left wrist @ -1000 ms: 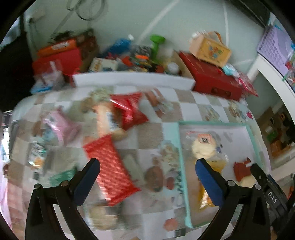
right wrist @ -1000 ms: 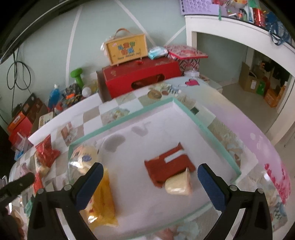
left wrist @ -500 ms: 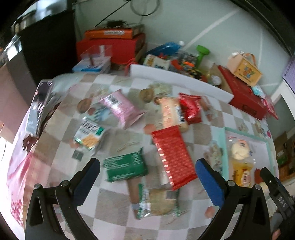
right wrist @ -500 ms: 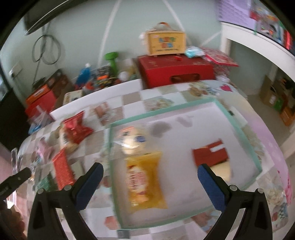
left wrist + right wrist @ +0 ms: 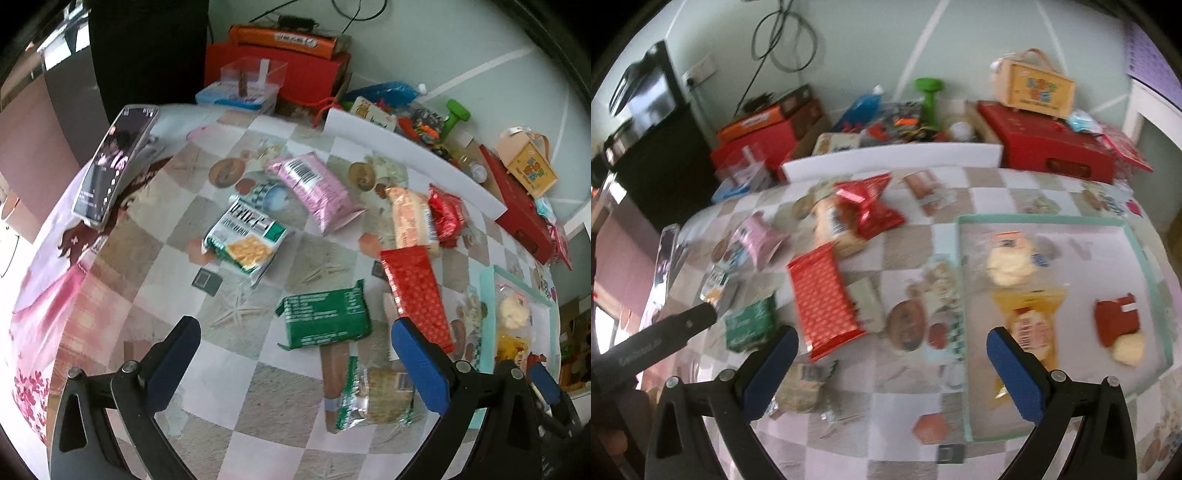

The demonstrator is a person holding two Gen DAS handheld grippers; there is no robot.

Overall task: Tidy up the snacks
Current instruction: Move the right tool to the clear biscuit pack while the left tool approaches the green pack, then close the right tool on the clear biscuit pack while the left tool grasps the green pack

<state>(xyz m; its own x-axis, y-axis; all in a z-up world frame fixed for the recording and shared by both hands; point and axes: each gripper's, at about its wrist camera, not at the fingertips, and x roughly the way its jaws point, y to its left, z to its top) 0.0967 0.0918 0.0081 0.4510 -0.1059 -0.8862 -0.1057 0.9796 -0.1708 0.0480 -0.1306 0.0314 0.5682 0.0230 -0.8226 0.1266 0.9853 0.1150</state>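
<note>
Both grippers are hanging wide open over the checkered tabletop (image 5: 258, 435), gripping nothing: the left gripper (image 5: 295, 363) above the green packet (image 5: 325, 317), the right gripper (image 5: 892, 363) beside the mint-rimmed tray (image 5: 960, 280). Only the left view is showing the phone (image 5: 114, 162) at the far-left edge; the right view is showing the whole tray, holding the yellow bag (image 5: 1030, 317) and red pouch (image 5: 1117, 317).

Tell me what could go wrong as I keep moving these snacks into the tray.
The long red packet lies partly over the pale biscuit packet and close beside the green packet, so an open left claw might drag a neighbour along. The phone sits at the table's edge; a wide sweep could knock it off.
</note>
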